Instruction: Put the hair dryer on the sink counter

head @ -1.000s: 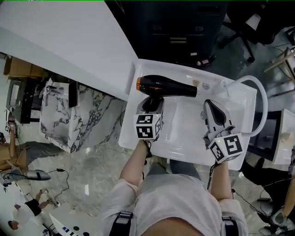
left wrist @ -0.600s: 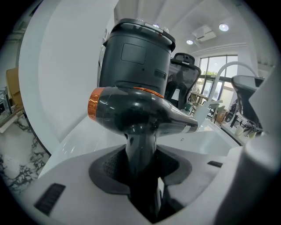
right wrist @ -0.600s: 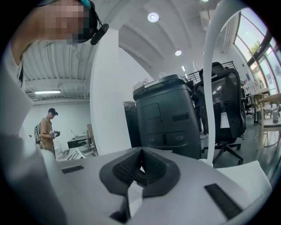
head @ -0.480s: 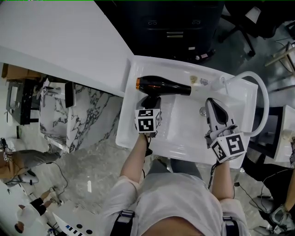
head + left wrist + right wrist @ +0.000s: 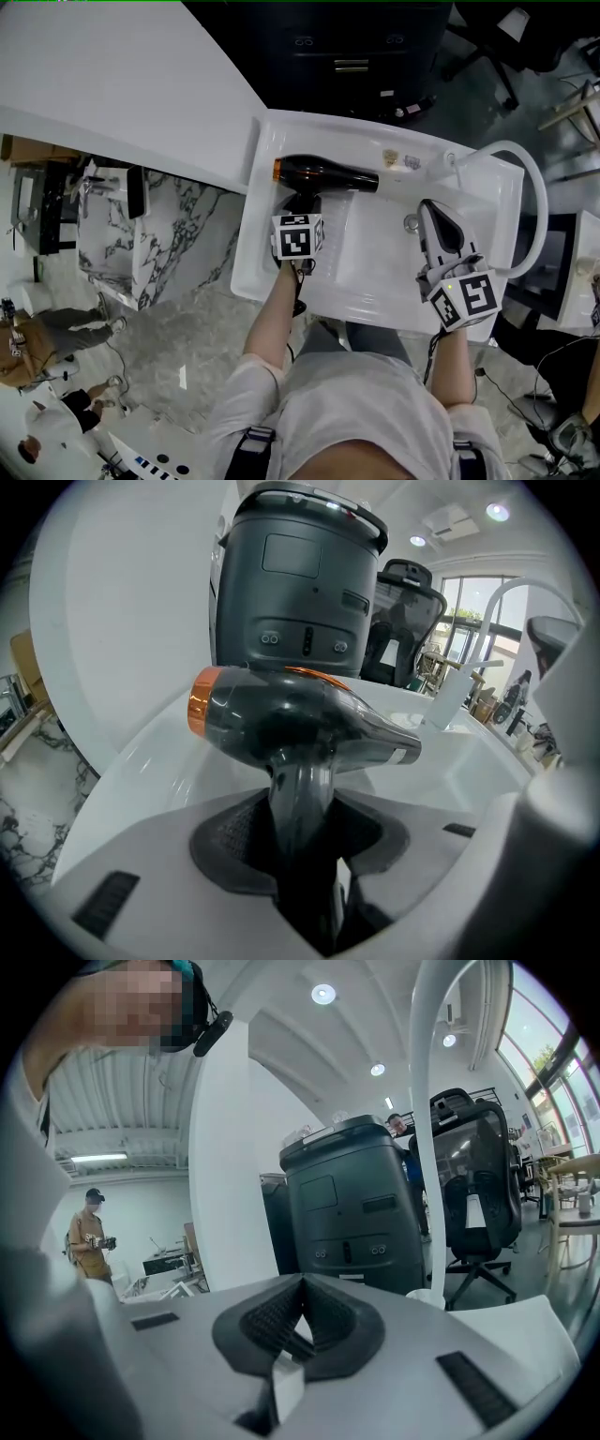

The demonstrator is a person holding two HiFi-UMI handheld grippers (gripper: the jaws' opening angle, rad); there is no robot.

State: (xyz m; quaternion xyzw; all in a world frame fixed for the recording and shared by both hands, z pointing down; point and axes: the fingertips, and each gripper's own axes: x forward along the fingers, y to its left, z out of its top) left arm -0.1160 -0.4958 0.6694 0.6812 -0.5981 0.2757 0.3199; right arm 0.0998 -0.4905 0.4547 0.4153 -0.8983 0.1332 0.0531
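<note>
I clamp my left gripper [image 5: 302,210] on the hair dryer [image 5: 328,175] handle, barrel level over the sink counter [image 5: 249,246], presumably for set-down; right gripper [image 5: 431,214] jaws together, empty.

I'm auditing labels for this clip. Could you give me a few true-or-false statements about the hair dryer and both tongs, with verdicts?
1. The left tongs grip the hair dryer by its handle. True.
2. The right tongs hold the faucet. False: they are shut on nothing, apart from the faucet.
3. The hair dryer's rear end is orange. True.
4. The hair dryer lies on the floor. False: it is held over the white sink.
</note>
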